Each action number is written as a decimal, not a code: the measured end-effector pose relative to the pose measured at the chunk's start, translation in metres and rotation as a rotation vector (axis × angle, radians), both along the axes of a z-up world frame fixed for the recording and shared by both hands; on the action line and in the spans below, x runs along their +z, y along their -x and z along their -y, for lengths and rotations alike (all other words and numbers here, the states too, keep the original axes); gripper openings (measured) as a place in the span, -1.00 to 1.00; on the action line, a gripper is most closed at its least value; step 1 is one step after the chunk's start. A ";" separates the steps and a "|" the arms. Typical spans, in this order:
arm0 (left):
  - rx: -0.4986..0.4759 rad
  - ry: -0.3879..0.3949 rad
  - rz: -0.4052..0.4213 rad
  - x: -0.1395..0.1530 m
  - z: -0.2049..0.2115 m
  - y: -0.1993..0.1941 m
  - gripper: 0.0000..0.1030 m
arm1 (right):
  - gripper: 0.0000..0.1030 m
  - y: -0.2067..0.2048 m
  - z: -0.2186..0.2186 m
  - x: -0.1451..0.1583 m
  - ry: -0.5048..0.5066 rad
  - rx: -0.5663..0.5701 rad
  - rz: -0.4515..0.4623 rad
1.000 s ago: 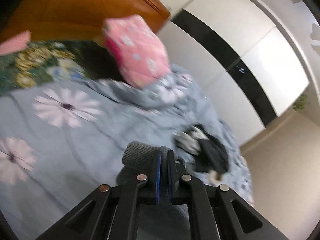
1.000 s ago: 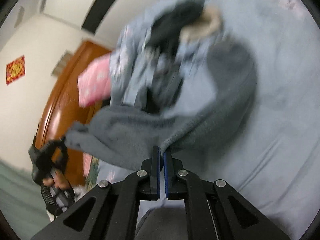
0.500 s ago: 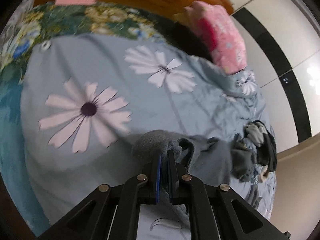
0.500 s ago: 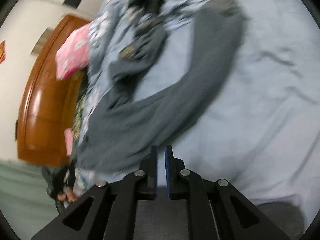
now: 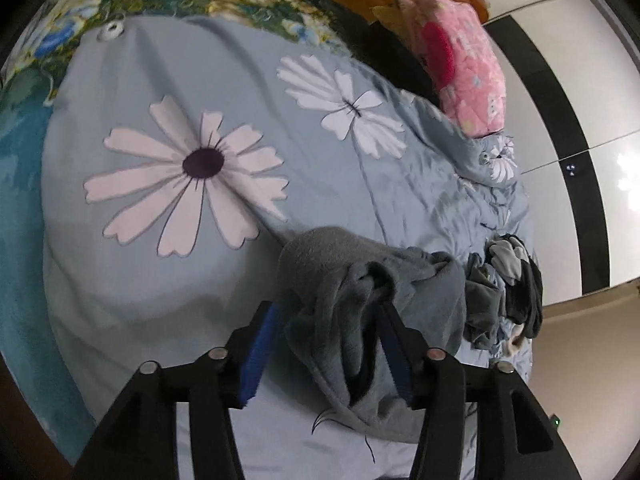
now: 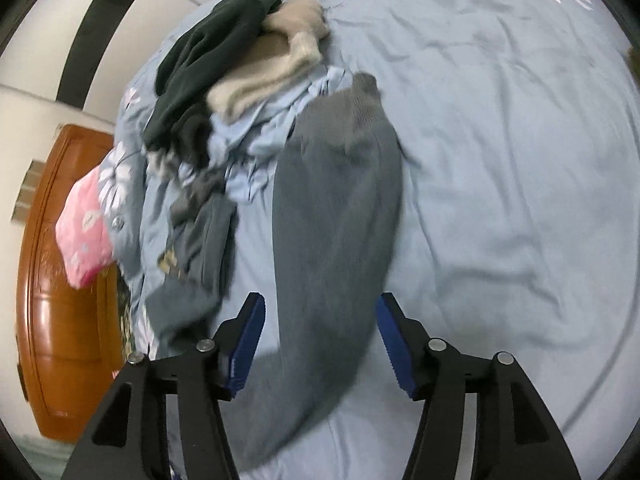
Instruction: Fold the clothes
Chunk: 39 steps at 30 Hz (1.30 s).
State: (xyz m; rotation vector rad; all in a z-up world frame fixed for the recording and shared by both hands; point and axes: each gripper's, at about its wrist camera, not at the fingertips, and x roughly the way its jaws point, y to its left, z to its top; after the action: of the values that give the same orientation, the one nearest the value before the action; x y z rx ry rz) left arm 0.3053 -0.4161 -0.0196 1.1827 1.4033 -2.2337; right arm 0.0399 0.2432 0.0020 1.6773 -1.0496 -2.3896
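Observation:
A grey fleece garment (image 6: 336, 208) lies stretched out on the pale blue flowered bedspread (image 6: 512, 128). Its far cuff points toward the clothes pile. In the left wrist view its bunched end (image 5: 360, 304) lies between the fingers. My left gripper (image 5: 330, 344) is open, jaws spread either side of the bunched fleece. My right gripper (image 6: 320, 340) is open too, with the garment's near part lying between and below its blue pads (image 6: 248, 344).
A pile of dark, beige and blue clothes (image 6: 224, 64) lies beyond the garment; it also shows in the left wrist view (image 5: 508, 284). A pink pillow (image 5: 460, 64) and a wooden headboard (image 6: 60, 280) stand at the bed's head. White wardrobe doors (image 5: 560, 80) stand beyond the bed.
Both grippers held the grey garment shut a second ago and carried it down onto the bed. Now both have opened and the garment lies flat.

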 end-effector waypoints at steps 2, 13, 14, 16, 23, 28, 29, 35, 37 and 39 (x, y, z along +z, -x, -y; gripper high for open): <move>0.001 -0.020 0.025 -0.007 -0.001 0.001 0.18 | 0.21 0.019 -0.002 -0.007 -0.014 -0.021 0.012; -0.018 -0.045 0.022 -0.007 -0.005 0.025 -0.67 | -0.86 0.044 -0.012 -0.035 -0.039 -0.111 0.116; -0.022 -0.043 0.013 -0.003 -0.006 0.028 -0.72 | -0.88 0.042 -0.014 -0.035 -0.039 -0.108 0.115; -0.030 -0.038 -0.003 0.006 -0.006 0.033 -0.75 | -0.92 0.035 -0.020 -0.025 -0.027 -0.098 0.083; -0.117 -0.005 -0.167 0.088 -0.003 0.124 -0.80 | -0.93 0.021 -0.049 0.062 -0.023 -0.092 -0.092; -0.223 0.074 -0.427 0.192 -0.015 0.168 -0.80 | -0.93 -0.005 -0.086 0.159 -0.020 -0.150 -0.330; -0.237 0.095 -0.468 0.204 -0.017 0.166 -0.80 | -0.93 -0.015 -0.093 0.176 -0.020 -0.158 -0.383; -0.267 0.169 -0.353 0.136 -0.026 0.123 -0.79 | -0.93 -0.104 -0.108 0.151 -0.046 -0.120 -0.425; -0.238 0.117 -0.197 0.073 -0.024 0.100 -0.79 | -0.93 -0.131 -0.112 0.088 -0.039 -0.122 -0.265; -0.174 0.052 -0.070 0.015 -0.019 0.069 -0.80 | -0.93 -0.152 -0.118 0.033 0.001 -0.162 -0.127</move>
State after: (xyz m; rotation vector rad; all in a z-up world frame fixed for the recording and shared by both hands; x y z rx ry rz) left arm 0.2365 -0.3975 -0.0043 1.2648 1.3037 -2.4353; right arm 0.1918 0.3610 0.0355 1.4694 -1.2077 -2.5531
